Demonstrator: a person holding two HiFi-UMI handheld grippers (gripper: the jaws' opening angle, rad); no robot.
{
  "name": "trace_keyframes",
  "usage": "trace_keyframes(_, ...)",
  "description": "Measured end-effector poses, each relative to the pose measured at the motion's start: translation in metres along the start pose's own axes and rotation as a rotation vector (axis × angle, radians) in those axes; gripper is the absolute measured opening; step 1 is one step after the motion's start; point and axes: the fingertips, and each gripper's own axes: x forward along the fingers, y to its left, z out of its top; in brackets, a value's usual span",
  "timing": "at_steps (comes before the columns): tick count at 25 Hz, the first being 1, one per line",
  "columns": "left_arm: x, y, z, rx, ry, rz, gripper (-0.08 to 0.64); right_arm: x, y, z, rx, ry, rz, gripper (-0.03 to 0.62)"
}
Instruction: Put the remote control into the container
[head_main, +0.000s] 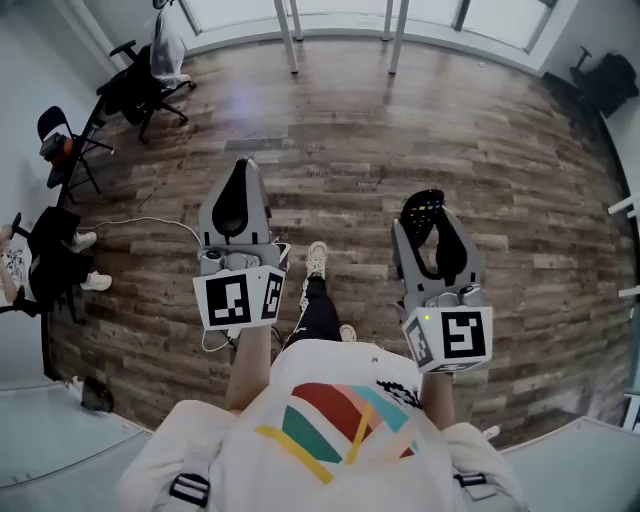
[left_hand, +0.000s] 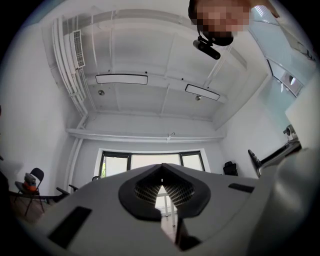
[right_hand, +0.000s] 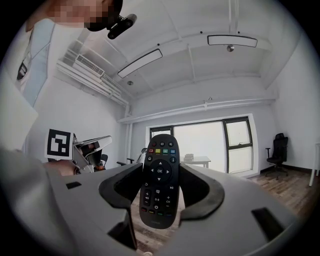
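Head view: the left claw (head_main: 241, 172) is held out over the wooden floor (head_main: 400, 130), its two jaws drawn together with nothing showing between them. The right claw (head_main: 424, 212) is beside it, well apart to the right, and the black remote control (head_main: 422, 206) stands up between its jaws with the buttoned end poking past the tips. Below and between the two claws are the person's shoes (head_main: 316, 262). Far out to the left of the left claw stands a black office chair (head_main: 145, 85).

Left gripper view: the left claw (left_hand: 161, 172) is closed and empty. Its dark pads meet at the tips, with only a thin slit lower down. Beyond the tips is a wide window (left_hand: 150, 161), and above the claw hang two long ceiling lights (left_hand: 121, 79).

Right gripper view: the right claw (right_hand: 160, 176) is clamped on the remote control (right_hand: 159, 165), one pad pressing each long edge. The remote stands upright, its button face towards the camera and its top reaching above the jaws. To the left of this claw the left claw's marker cube (right_hand: 59, 143) shows. Past the tips, slightly right, stands a white table (right_hand: 197, 161) before a window, and far right a black chair (right_hand: 276, 150).
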Motion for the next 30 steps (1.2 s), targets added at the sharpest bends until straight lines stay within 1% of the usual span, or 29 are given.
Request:
trace_keyframes(3, 0.023, 0.002, -0.007, -0.002, -0.007, -0.025, 0.003, 0.022, -0.003, 0.000, 0.000, 0.001, 0.003, 0.235)
trace_keyframes(6, 0.051, 0.013, -0.034, -0.028, 0.017, -0.030, 0.003, 0.056, -0.009, -0.014, 0.002, 0.025, 0.006, 0.235)
trace_keyframes(8, 0.074, 0.024, -0.051, -0.039, 0.023, -0.027, 0.003, 0.087, -0.015, -0.021, 0.015, 0.038, 0.009, 0.235)
trace_keyframes(11, 0.118, 0.050, -0.073, -0.039, 0.035, -0.024, 0.003, 0.146, -0.021, -0.020, 0.008, 0.053, 0.006, 0.235)
trace_keyframes(13, 0.151, 0.068, -0.082, -0.043, 0.038, -0.032, 0.003, 0.190, -0.023, -0.010, -0.010, 0.053, 0.004, 0.235)
trace_keyframes(15, 0.189, 0.086, -0.083, -0.034, 0.019, -0.047, 0.003, 0.235, -0.027, 0.004, -0.041, 0.048, 0.003, 0.235)
trace_keyframes(17, 0.221, 0.105, -0.085, -0.010, 0.002, -0.058, 0.003, 0.274, -0.028, 0.014, -0.091, 0.051, 0.000, 0.235)
trace_keyframes(19, 0.247, 0.122, -0.093, 0.014, 0.004, -0.064, 0.003, 0.301, -0.028, 0.016, -0.124, 0.057, -0.006, 0.235)
trace_keyframes(24, 0.304, 0.150, -0.107, 0.012, -0.002, -0.076, 0.003, 0.348, -0.045, 0.016, -0.097, 0.051, -0.040, 0.235)
trace_keyframes(27, 0.334, 0.150, -0.116, 0.033, 0.009, -0.084, 0.003, 0.370, -0.062, 0.012, -0.057, 0.048, -0.059, 0.235)
trace_keyframes(30, 0.360, 0.144, -0.130, 0.025, 0.033, -0.100, 0.003, 0.396, -0.080, 0.010, -0.037, 0.035, -0.060, 0.235)
